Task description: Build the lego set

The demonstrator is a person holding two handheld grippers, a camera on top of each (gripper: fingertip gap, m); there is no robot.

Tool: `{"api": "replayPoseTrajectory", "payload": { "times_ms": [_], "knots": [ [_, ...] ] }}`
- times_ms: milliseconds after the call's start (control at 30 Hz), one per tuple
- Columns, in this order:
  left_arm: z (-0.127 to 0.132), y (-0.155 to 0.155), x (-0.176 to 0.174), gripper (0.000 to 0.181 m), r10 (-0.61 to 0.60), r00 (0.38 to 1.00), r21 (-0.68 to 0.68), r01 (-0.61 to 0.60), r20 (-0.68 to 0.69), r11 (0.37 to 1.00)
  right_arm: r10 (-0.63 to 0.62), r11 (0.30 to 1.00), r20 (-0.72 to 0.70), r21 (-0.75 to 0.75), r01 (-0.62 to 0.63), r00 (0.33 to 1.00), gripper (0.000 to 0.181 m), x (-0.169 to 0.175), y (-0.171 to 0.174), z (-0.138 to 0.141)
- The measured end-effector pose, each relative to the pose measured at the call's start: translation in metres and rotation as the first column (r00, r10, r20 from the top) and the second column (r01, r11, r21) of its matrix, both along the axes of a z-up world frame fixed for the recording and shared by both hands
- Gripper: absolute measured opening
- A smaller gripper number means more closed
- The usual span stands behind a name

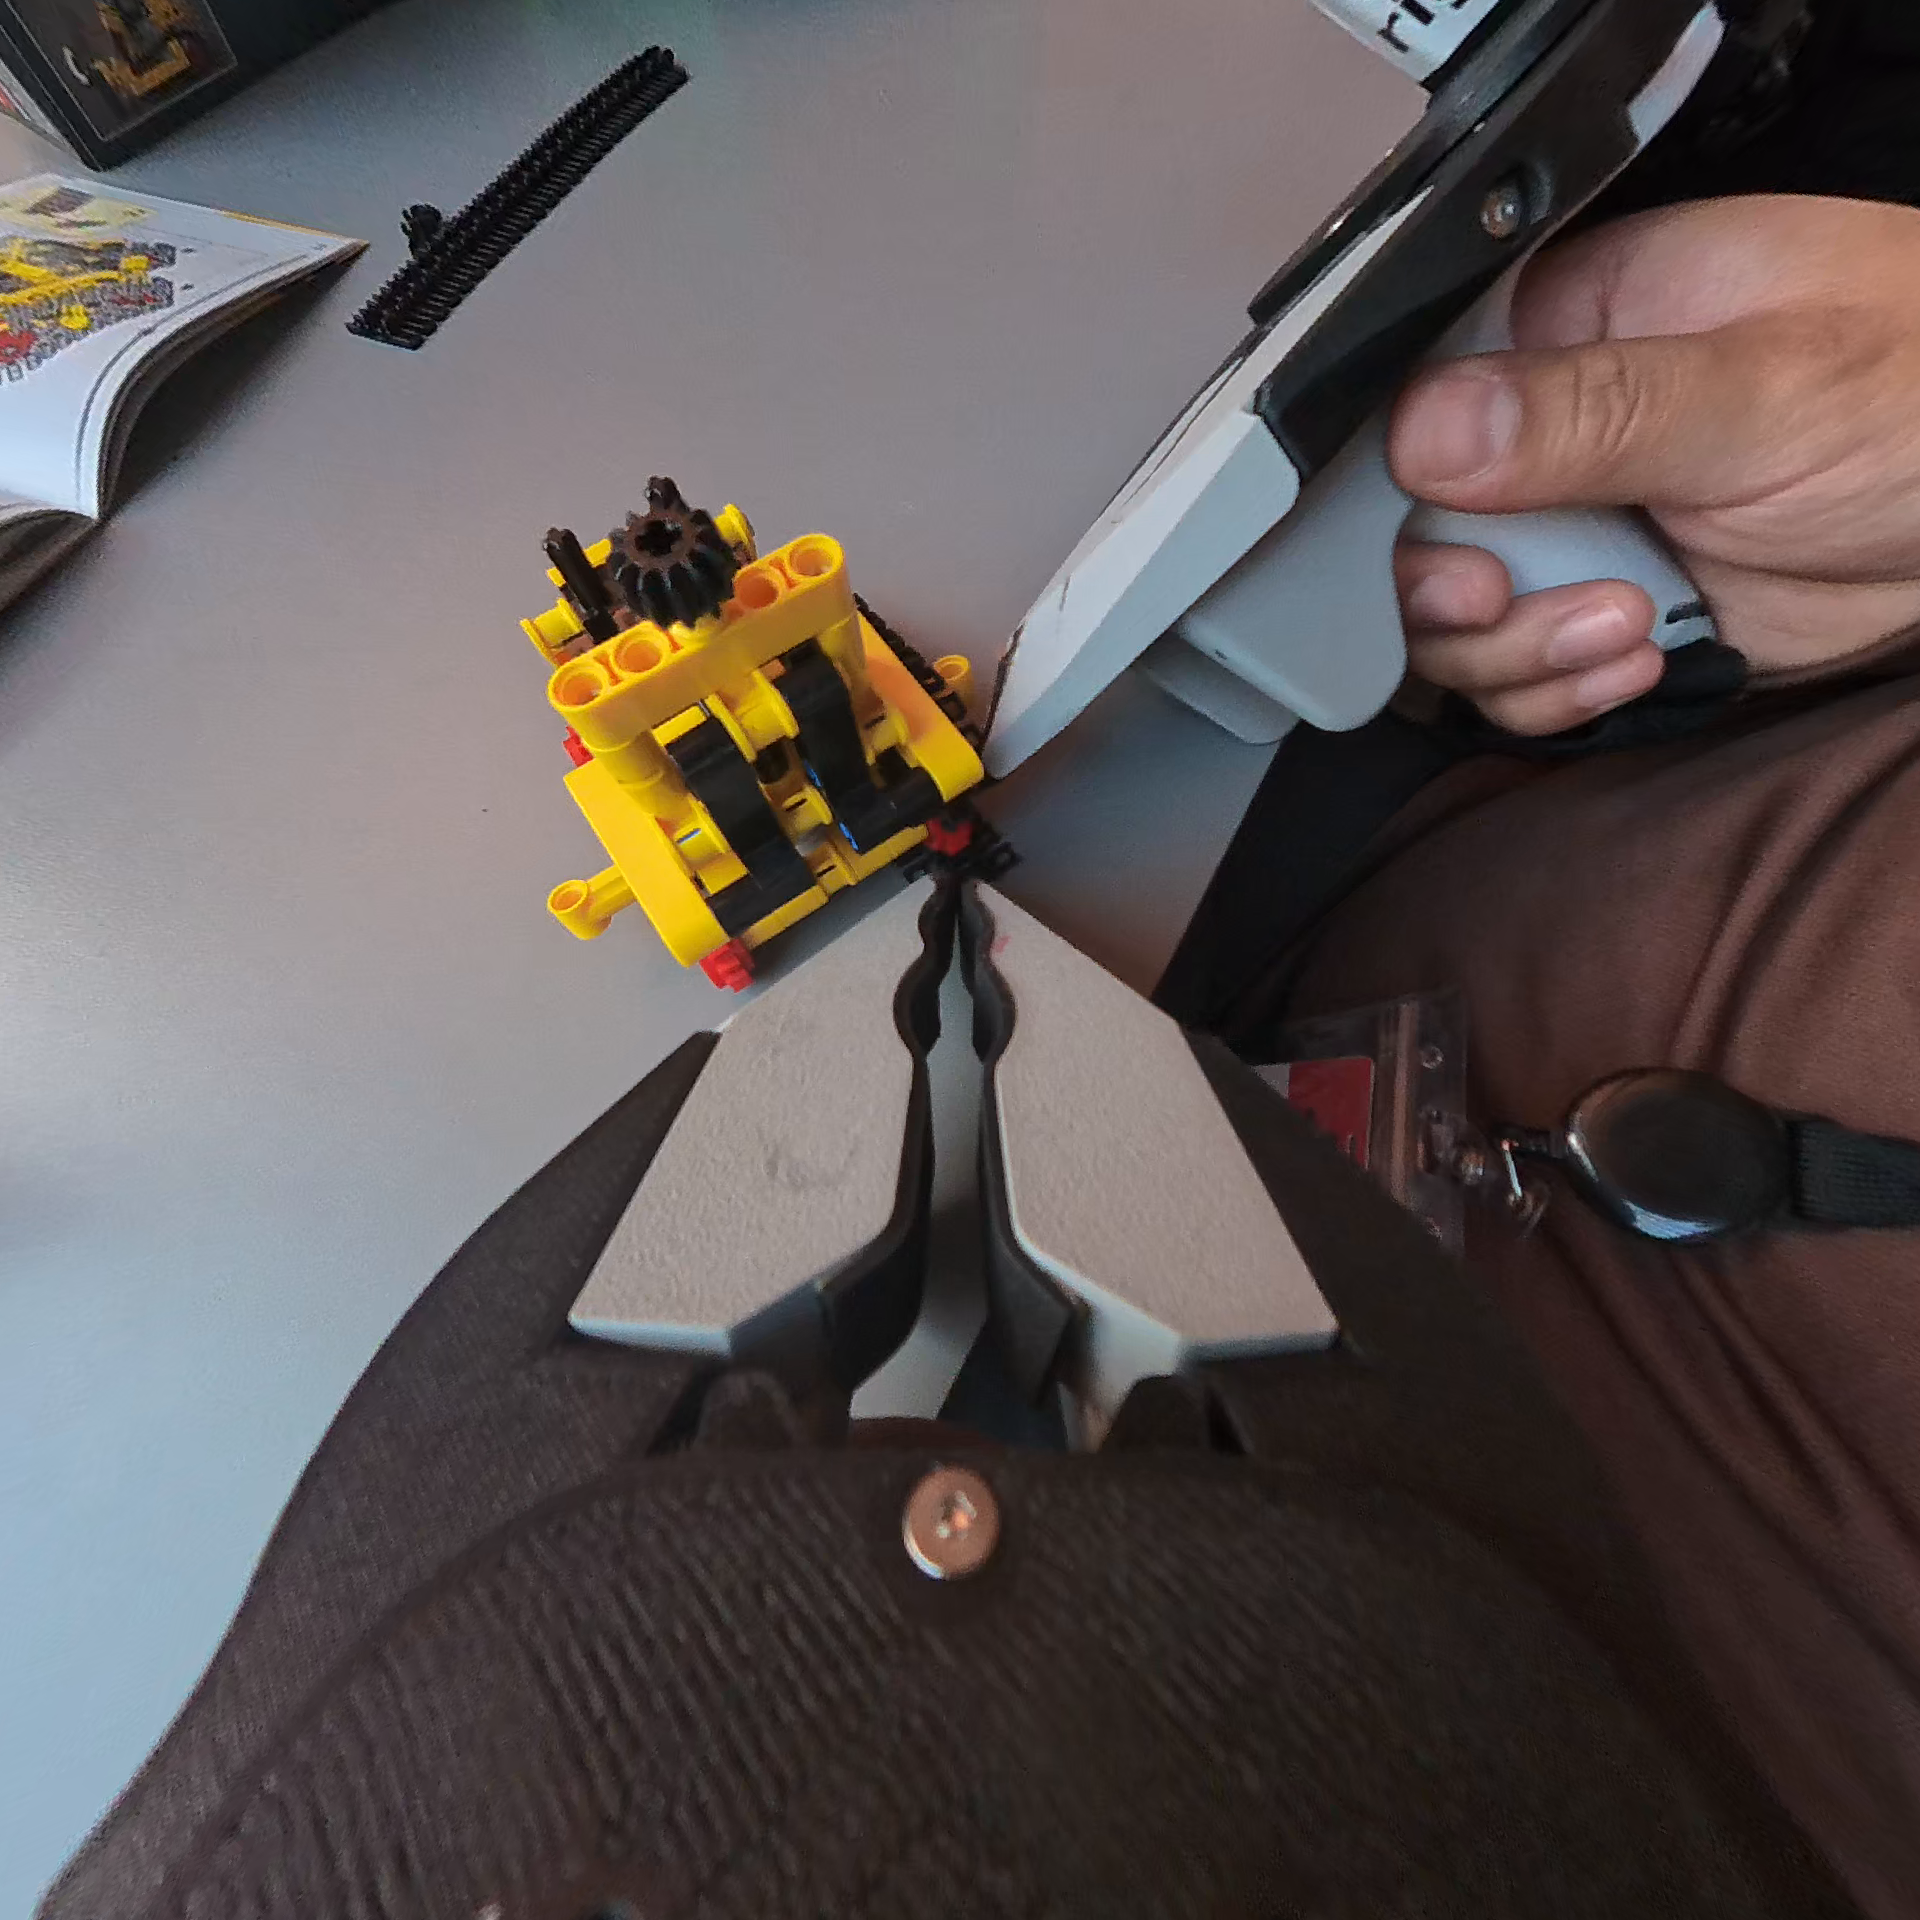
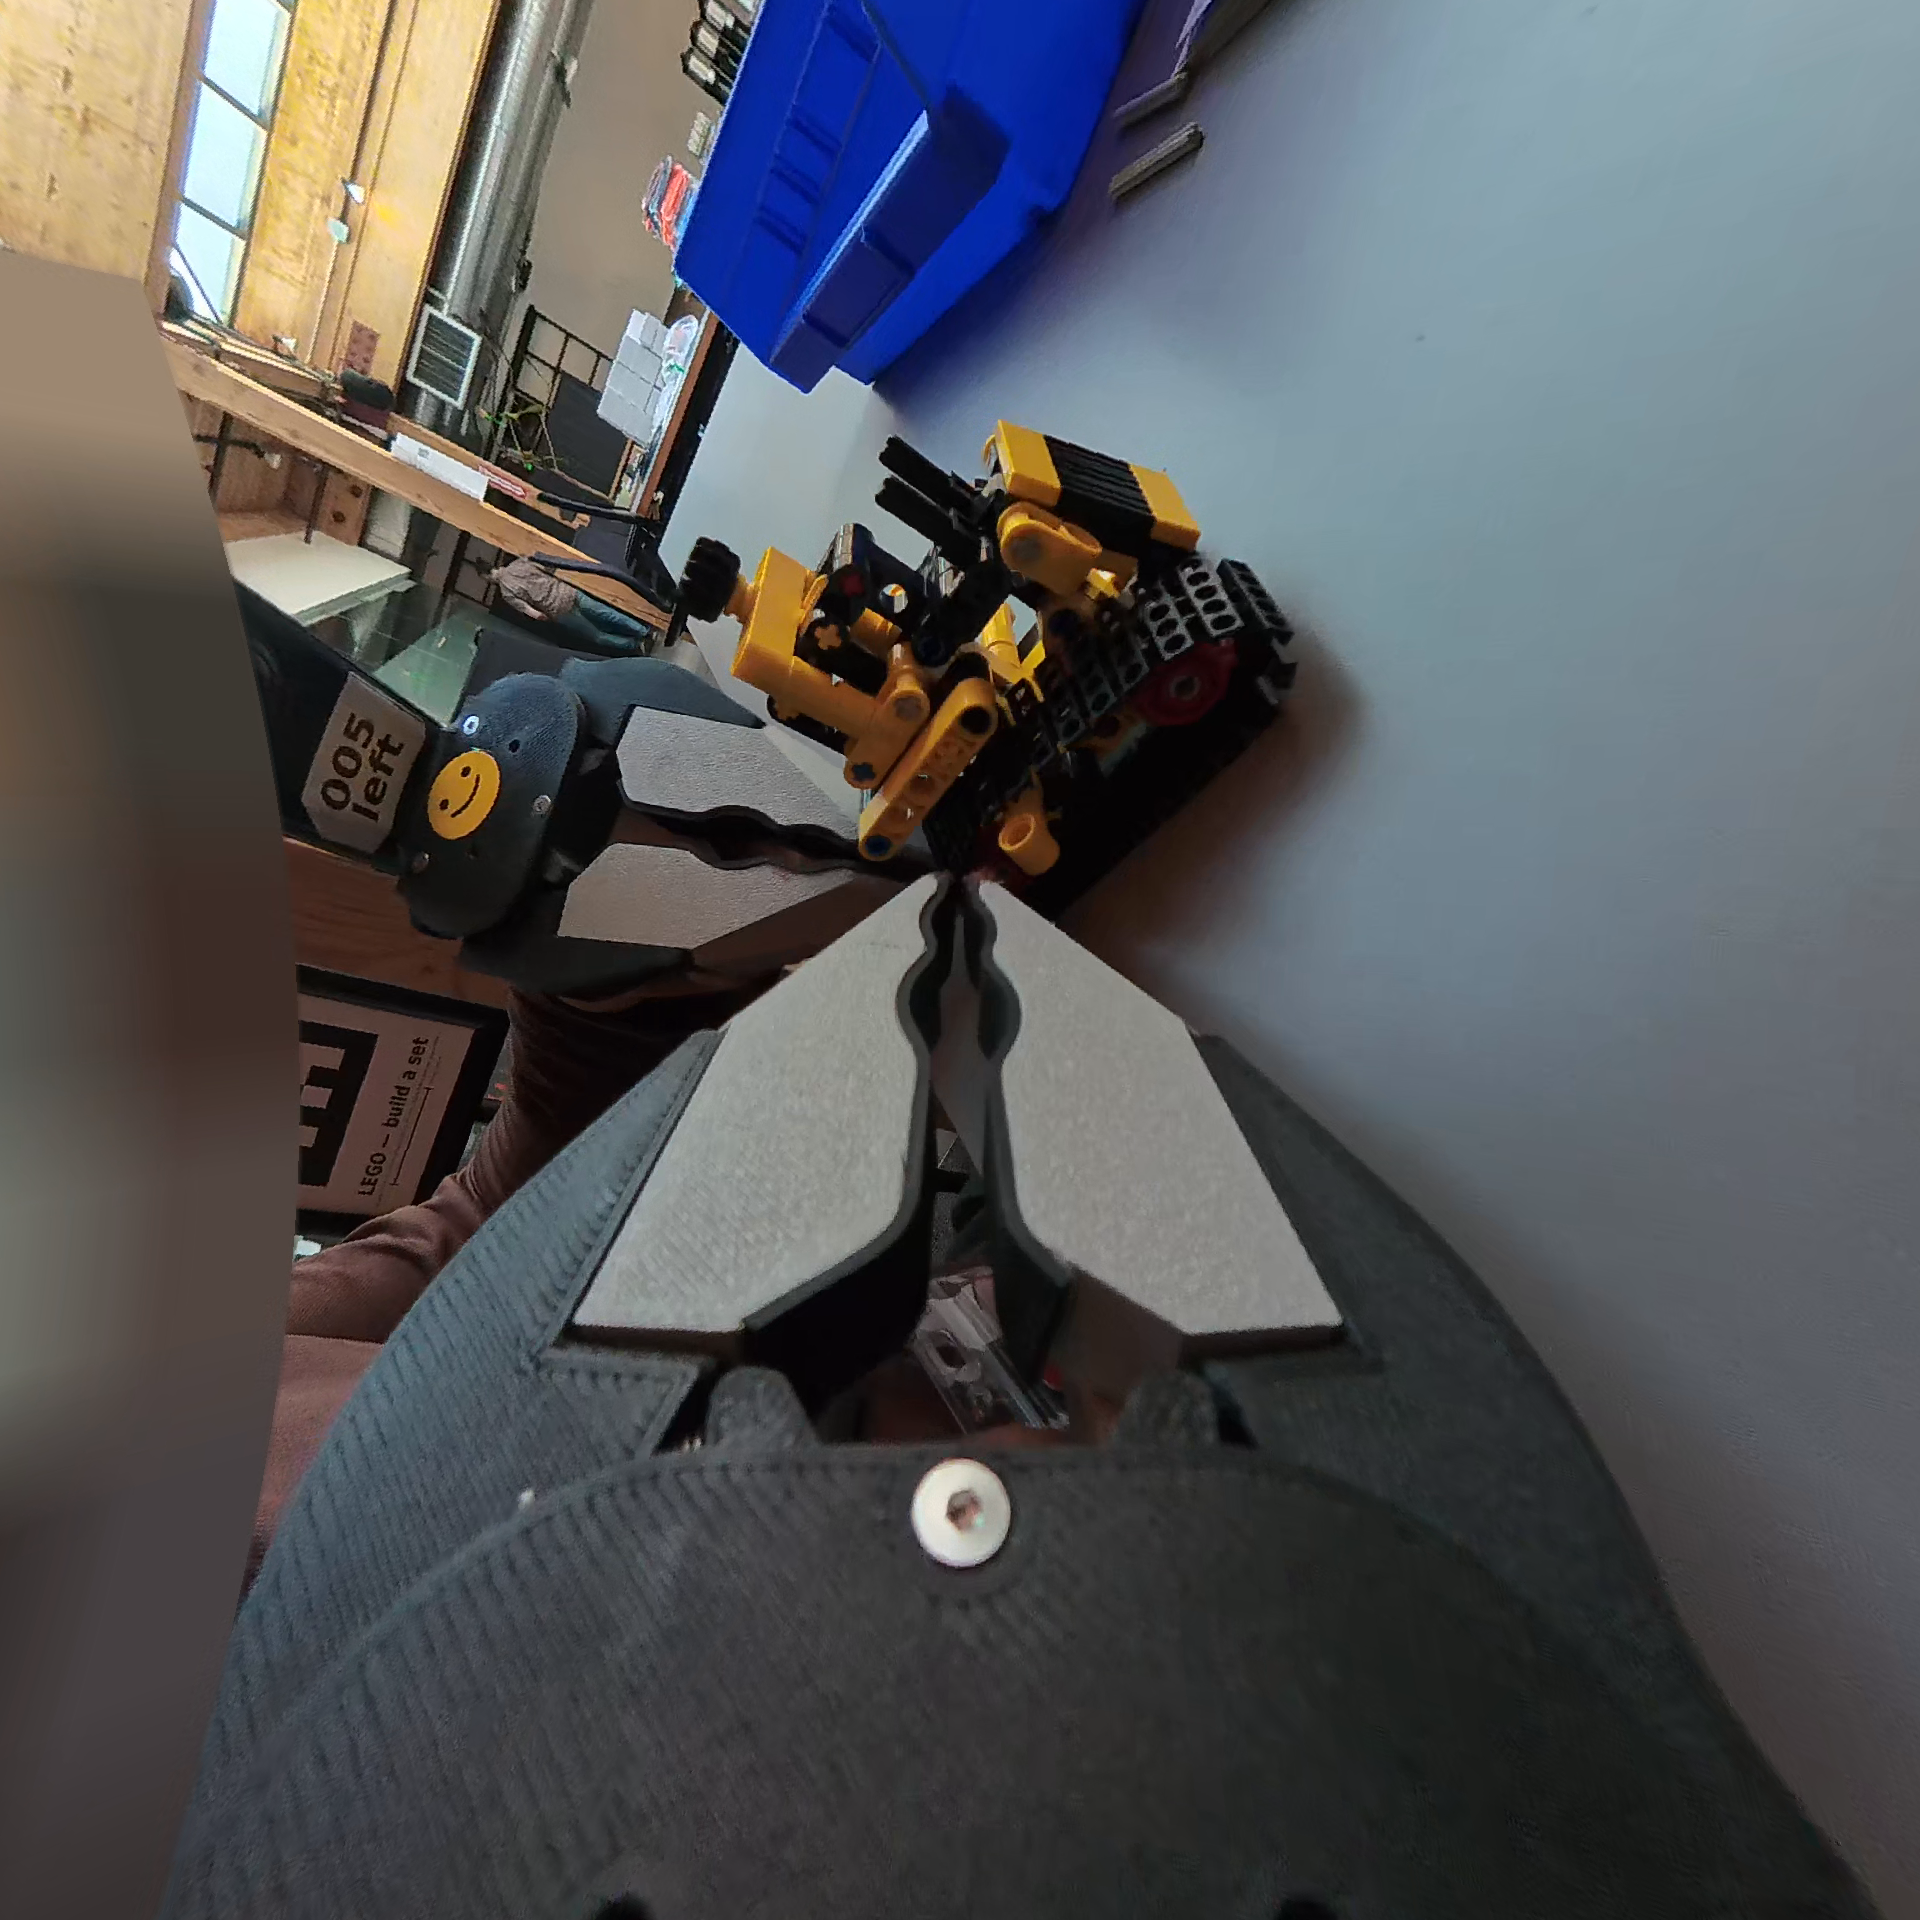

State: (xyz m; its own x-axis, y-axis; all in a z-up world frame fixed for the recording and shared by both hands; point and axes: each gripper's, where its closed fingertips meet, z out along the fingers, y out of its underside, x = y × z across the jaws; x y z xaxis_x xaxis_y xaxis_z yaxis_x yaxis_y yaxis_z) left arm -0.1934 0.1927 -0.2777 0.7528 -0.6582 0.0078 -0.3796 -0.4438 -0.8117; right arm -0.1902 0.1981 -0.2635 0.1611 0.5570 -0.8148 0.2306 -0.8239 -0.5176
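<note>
A yellow and black lego vehicle [image 1: 758, 717] with a black gear on top stands on the grey table [image 1: 260, 987]. It has a black track and red wheel hubs. My left gripper [image 1: 954, 894] is shut, with its tips against the track end by a red hub at the model's near corner. I cannot tell if it pinches anything. The right gripper [image 1: 1003, 727], held by a hand [image 1: 1662, 457], touches the model's right side. In the right wrist view the model [image 2: 997, 665] lies ahead. My right gripper [image 2: 956, 888] is shut at the model's near end, beside the left gripper [image 2: 831, 844].
A loose black track strip [image 1: 520, 197] lies at the back, with a small black pin beside it. An open instruction booklet [image 1: 104, 332] and a dark box [image 1: 114, 62] are at the far left. A blue bin [image 2: 883, 177] and grey beams [image 2: 1153, 161] lie beyond the model. Both grippers' tips are close together, under 4 cm apart.
</note>
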Motion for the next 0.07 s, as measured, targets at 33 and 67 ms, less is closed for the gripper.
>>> {"api": "replayPoseTrajectory", "payload": {
  "times_ms": [33, 67],
  "knots": [
    [0.0013, -0.0016, 0.0, 0.0, -0.016, 1.0, 0.008, 0.016, -0.011, 1.0, 0.002, 1.0, 0.001, 0.001, -0.002, 1.0, 0.0, 0.0001, 0.0, 0.0],
    [0.0038, -0.0041, -0.0008, 0.0, -0.043, 0.999, 0.023, 0.044, -0.033, 0.999, 0.005, 1.0, 0.001, -0.001, -0.005, 1.0, 0.0, 0.0001, -0.0001, -0.0001]
  ]
}}
